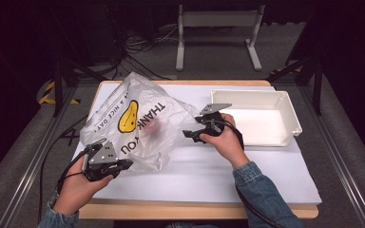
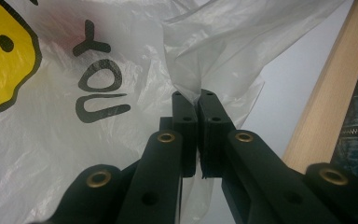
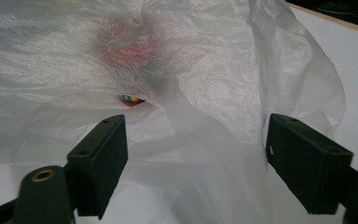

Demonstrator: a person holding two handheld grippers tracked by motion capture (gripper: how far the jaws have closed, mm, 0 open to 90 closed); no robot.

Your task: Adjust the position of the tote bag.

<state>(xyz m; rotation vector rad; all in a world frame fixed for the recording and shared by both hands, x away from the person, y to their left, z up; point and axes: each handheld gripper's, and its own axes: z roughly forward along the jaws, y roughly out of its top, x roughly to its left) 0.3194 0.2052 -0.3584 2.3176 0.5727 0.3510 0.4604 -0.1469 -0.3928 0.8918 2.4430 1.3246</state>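
I am pinching a fold of the plastic bag (image 1: pixel 138 123) near the bench's (image 1: pixel 204 190) front left corner with the left gripper (image 1: pixel 123 165), its fingers (image 2: pixel 186 121) clamped together on the film. The right gripper (image 1: pixel 188 134) is sitting at the bag's right side, fingers (image 3: pixel 100 154) apart around loose plastic, not pressing. A white tray (image 1: pixel 292 111) is resting at the back right corner.

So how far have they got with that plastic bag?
Done: the left claw is pinched shut on the plastic bag. In hand: the right claw stands open around another fold. Left: a reddish item sits inside, and the white bin holds nothing.
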